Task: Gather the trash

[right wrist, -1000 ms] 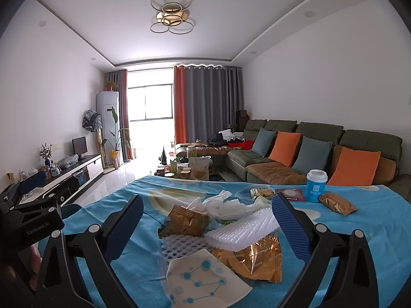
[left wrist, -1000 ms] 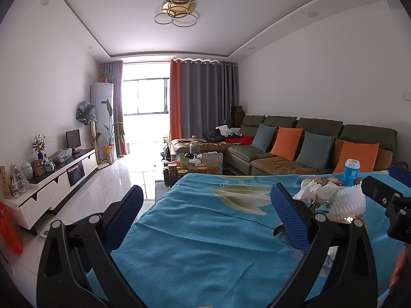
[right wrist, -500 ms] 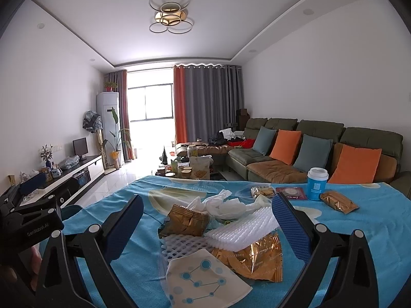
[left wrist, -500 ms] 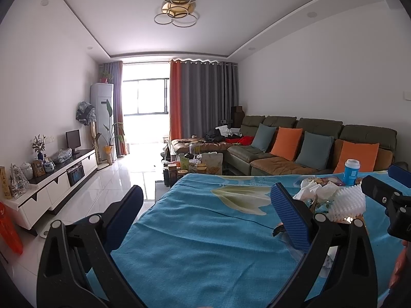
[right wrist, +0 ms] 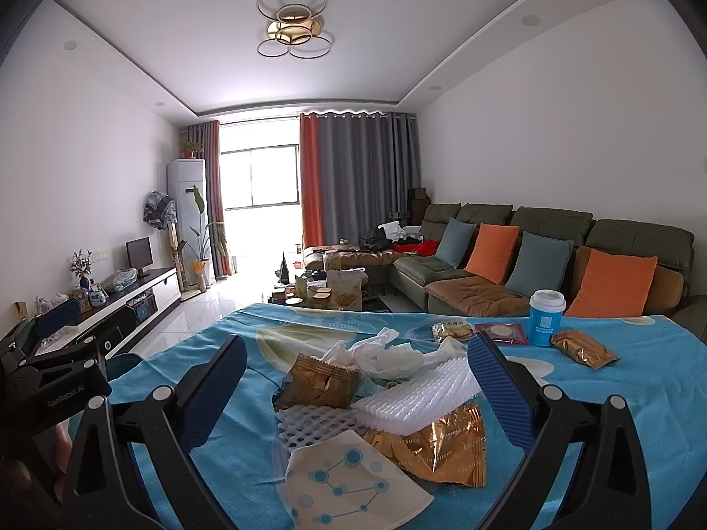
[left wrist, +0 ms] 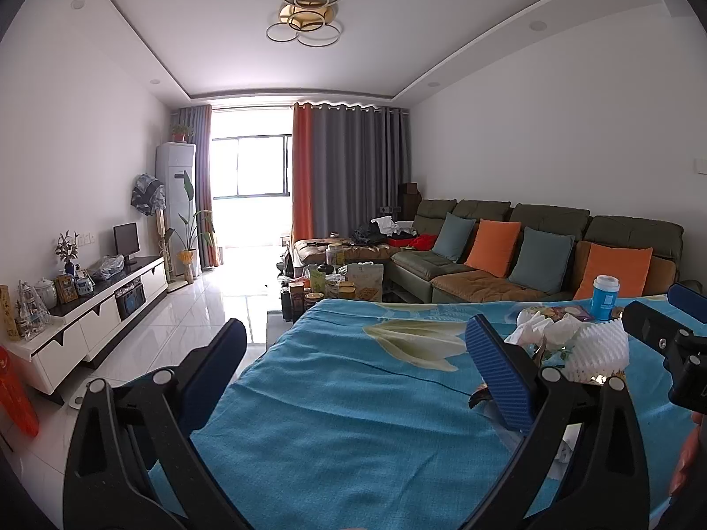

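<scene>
Trash pile: a heap of wrappers and packing [right wrist: 380,402] is seen gathered on the blue flowered tablecloth [right wrist: 627,402], toward the table's near edge in the right wrist view.
Foam netting: white ribbed foam sleeve [right wrist: 415,397] is laid across the middle of the heap, over a white mesh piece [right wrist: 309,422].
Gold wrappers: one crumpled gold packet [right wrist: 320,384] is propped at the heap's left side; a second gold wrapper [right wrist: 442,446] is pressed under the foam on the right.
Printed card: white sheet with blue dot pattern [right wrist: 349,486] is set at the heap's front, nearest the table edge.
Plastic bag: crumpled clear-white bag [right wrist: 389,355] is bunched at the back of the heap.
Far side: a blue paper cup with white lid [right wrist: 545,318] is stood upright toward the table's far right, a dark red sachet [right wrist: 503,333] and a biscuit packet [right wrist: 453,331] just left of it, a lone gold packet [right wrist: 583,349] just right of it.
Right gripper [right wrist: 353,380]: held above the heap, jaws spread wide, nothing gripped.
Left gripper [left wrist: 353,366]: held over the table's bare left part, jaws spread wide and empty; the heap is seen to its right.
Backdrop: green sofa [right wrist: 552,260] with orange and grey cushions is lined along the right wall.
</scene>
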### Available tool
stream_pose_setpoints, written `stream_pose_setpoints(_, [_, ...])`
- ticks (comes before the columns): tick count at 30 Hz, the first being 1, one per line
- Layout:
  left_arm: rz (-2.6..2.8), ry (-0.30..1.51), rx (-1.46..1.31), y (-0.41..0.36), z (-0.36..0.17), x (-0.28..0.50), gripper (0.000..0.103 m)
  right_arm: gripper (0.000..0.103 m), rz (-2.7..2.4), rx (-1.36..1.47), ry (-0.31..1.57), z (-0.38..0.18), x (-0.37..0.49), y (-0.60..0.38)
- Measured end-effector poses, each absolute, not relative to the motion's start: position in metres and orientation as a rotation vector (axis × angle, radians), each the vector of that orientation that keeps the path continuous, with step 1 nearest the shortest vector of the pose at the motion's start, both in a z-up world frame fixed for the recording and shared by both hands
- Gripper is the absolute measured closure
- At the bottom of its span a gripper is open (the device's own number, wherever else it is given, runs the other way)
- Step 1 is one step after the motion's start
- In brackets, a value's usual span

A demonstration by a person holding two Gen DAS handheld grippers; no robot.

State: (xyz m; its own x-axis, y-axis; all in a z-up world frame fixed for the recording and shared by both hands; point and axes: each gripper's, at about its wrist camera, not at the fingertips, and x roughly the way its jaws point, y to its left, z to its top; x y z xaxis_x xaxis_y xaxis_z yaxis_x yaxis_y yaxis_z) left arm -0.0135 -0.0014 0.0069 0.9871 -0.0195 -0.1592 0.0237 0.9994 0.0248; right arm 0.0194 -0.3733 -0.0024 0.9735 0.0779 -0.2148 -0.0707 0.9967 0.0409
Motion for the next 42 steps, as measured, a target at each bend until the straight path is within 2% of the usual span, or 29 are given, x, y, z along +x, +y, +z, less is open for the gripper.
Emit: stream_pose_setpoints(42, [-0.043,0.193,0.026,-0.006,-0.005,-0.004,0.005,0.006,0.089,0.055,0.240,-0.004,0.027,-0.373])
